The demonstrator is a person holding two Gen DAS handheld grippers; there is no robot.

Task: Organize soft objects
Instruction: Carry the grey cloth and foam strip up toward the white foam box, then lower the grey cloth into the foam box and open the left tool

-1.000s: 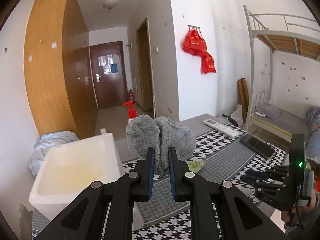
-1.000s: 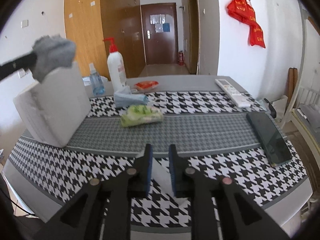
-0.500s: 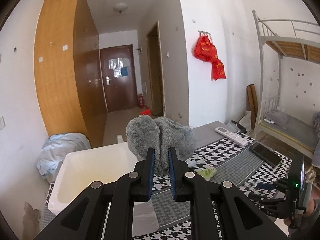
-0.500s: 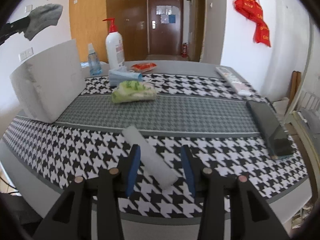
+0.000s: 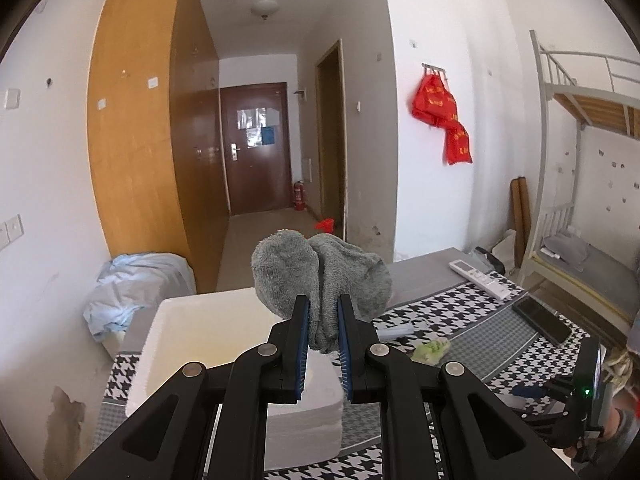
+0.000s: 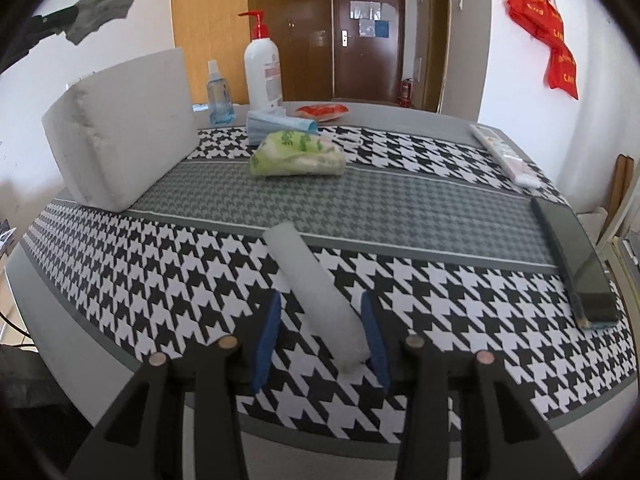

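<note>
My left gripper is shut on a grey fluffy cloth and holds it high above the white foam box. In the right wrist view the cloth hangs above the box at the far left. My right gripper is open at the table's near edge. A white foam roll lies on the cloth-covered table between its jaws. A green soft pack lies mid-table.
A pump bottle, a small spray bottle, a blue packet and a red packet stand behind. A remote and a dark phone lie at the right. The right gripper shows in the left wrist view.
My left gripper has risen higher with the cloth, above the box. My right gripper has opened and its jaws now stand on either side of the foam roll.
</note>
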